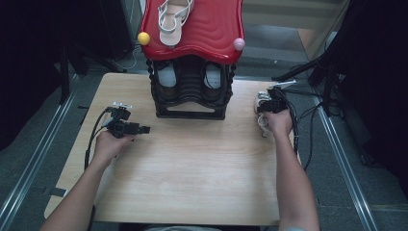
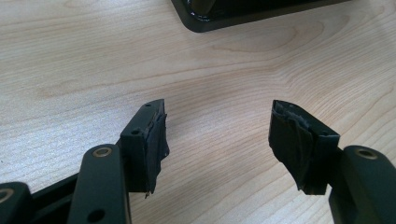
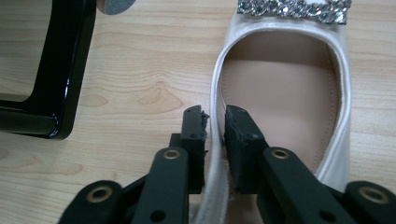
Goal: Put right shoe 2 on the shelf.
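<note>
The white shoe (image 3: 280, 88) lies on the table (image 1: 192, 183), right of the black rack (image 1: 191, 91). The right gripper (image 3: 215, 122) pinches its side wall – a thin edge gives a sure hold for lifting. The left gripper (image 2: 217, 133) waits apart, empty.

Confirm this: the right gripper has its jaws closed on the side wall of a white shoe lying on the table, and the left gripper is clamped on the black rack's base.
Half right. The left gripper holds nothing: the left gripper view shows its jaws apart over bare table, short of the black rack. The right gripper does pinch the side wall of the white shoe, as the right gripper view shows.
</note>
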